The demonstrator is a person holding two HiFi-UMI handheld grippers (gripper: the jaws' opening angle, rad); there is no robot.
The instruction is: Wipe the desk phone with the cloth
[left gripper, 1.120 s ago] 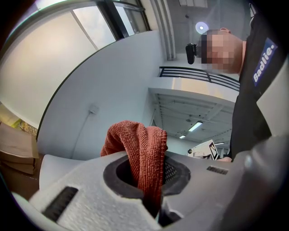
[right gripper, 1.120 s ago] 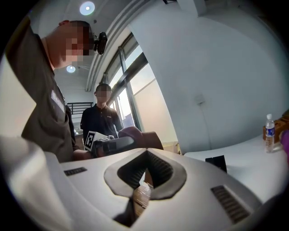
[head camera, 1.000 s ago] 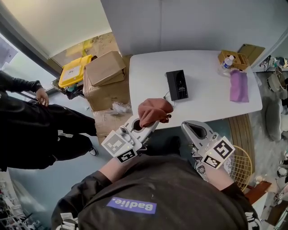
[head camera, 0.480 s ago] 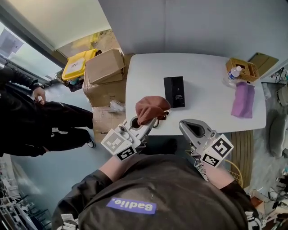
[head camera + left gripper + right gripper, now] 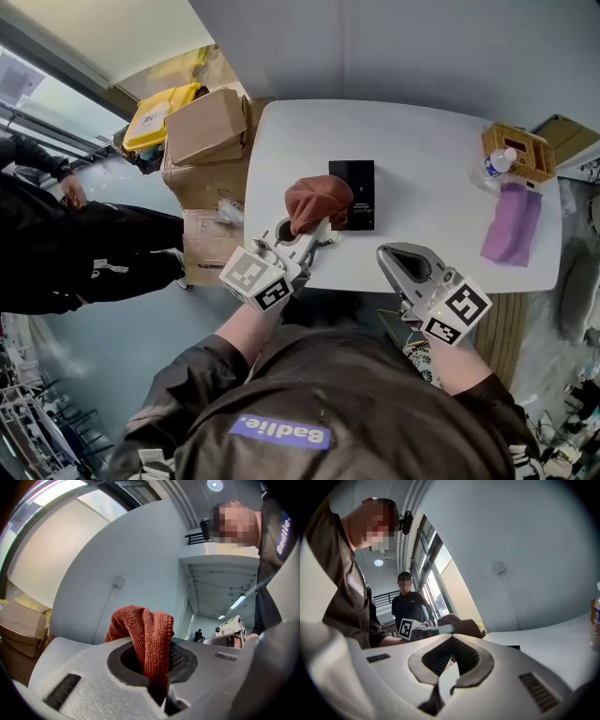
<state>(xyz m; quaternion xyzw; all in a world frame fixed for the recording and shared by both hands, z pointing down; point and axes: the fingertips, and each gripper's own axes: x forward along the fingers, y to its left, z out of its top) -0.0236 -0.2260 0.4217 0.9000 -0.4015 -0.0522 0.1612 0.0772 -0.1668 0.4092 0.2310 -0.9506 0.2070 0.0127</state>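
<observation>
A black desk phone [image 5: 356, 187] lies on the white table [image 5: 422, 141] near its front edge. My left gripper [image 5: 312, 228] is shut on a rust-red cloth [image 5: 317, 202], and the bunched cloth overlaps the phone's near left corner; I cannot tell whether they touch. In the left gripper view the cloth [image 5: 143, 634] is pinched between the jaws of my left gripper [image 5: 157, 688] and stands up above them. My right gripper [image 5: 392, 257] hangs at the table's front edge, to the right of the phone, shut with nothing in it. The right gripper [image 5: 439, 681] shows its pads meeting.
A purple cloth [image 5: 511, 223], a wicker basket [image 5: 518, 150] and a water bottle [image 5: 495, 161] sit at the table's right end. Cardboard boxes [image 5: 202, 127] and a yellow bin [image 5: 159, 105] stand left of the table. A person in black [image 5: 66, 244] stands at far left.
My left gripper has carried the cloth forward from in front of the table's edge to the phone's near left corner. The right gripper has kept its place at the front edge.
</observation>
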